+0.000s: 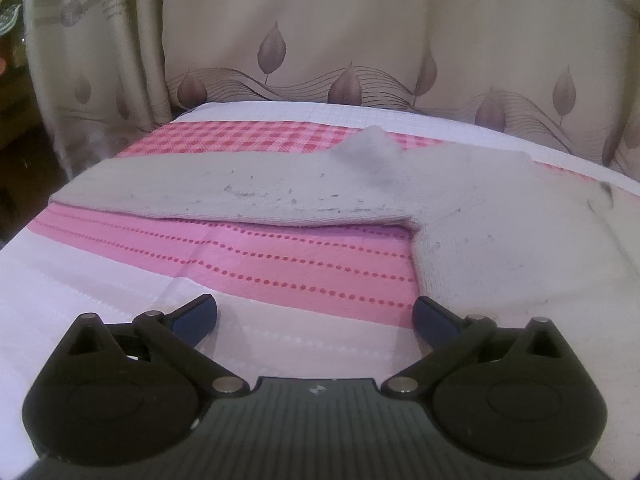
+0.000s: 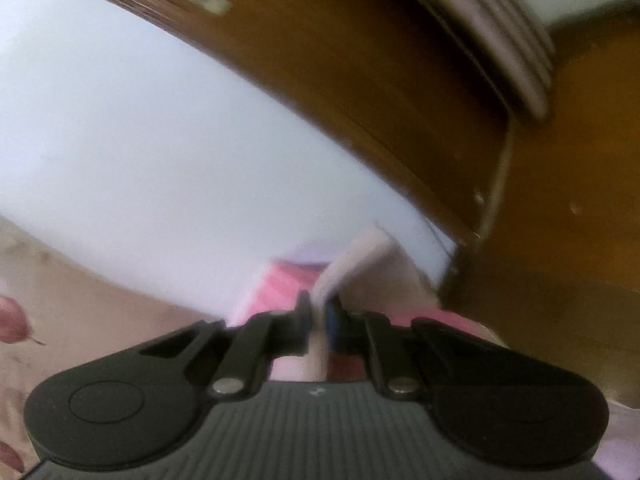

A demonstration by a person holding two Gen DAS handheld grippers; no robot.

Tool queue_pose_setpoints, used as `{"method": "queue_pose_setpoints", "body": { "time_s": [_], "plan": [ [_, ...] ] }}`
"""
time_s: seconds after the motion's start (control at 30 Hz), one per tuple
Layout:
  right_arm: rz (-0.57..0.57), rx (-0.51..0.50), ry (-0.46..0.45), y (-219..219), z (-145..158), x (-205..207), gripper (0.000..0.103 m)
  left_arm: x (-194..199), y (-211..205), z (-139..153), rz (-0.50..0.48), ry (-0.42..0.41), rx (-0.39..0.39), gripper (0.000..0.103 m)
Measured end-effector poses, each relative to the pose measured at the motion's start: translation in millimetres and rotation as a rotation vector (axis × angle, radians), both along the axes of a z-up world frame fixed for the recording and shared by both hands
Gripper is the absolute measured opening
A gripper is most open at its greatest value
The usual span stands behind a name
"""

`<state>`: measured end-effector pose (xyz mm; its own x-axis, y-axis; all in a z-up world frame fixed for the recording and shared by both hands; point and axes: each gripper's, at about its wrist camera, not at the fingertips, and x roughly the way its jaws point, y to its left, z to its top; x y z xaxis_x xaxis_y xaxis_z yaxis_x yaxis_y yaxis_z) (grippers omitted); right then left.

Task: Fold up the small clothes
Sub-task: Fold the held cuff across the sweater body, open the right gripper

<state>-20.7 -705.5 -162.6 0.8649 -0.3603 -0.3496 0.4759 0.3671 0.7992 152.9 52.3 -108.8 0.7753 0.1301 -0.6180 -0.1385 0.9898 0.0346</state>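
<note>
Beige curtains (image 1: 360,40) printed with mauve leaf shapes and thin wavy lines hang behind the table (image 1: 80,280), which is covered by a woven cloth (image 1: 280,264) of white waffle texture, pink bands with rows of red dots, and a pink check strip. Across that cloth lies a pale grey knit sock (image 1: 280,188), flat and long, speckled with dark lint, its heel a soft bump on the far edge and its right part bending toward the camera. Just short of the sock, the left gripper (image 1: 315,316) hovers over the cloth, black arms spread wide, nothing between its blue pads. In the blurred right wrist view, the right gripper (image 2: 319,312) is pinched narrow on a pale folded fabric edge (image 2: 352,264), apparently the sock, beside brown wooden furniture (image 2: 560,240).
</note>
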Motion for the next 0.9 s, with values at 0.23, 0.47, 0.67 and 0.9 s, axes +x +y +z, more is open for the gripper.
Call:
{"method": "queue_pose_setpoints", "body": {
  "time_s": [0.23, 0.47, 0.67, 0.9],
  "plan": [
    [0.103, -0.059, -0.109, 44, 63, 19, 0.008, -3, 5, 1, 0.002, -0.015, -0.036, 0.103],
    [0.298, -0.108, -0.212, 147, 118, 80, 0.008, -5, 12, 3, -0.002, -0.037, -0.094, 0.103],
    [0.489, -0.074, -0.276, 269, 127, 144, 0.008, -10, 22, 4, -0.002, -0.069, -0.168, 0.103],
    [0.688, -0.004, -0.204, 410, 82, 211, 0.008, -15, 32, 4, -0.007, -0.105, -0.255, 0.103]
  ]
}}
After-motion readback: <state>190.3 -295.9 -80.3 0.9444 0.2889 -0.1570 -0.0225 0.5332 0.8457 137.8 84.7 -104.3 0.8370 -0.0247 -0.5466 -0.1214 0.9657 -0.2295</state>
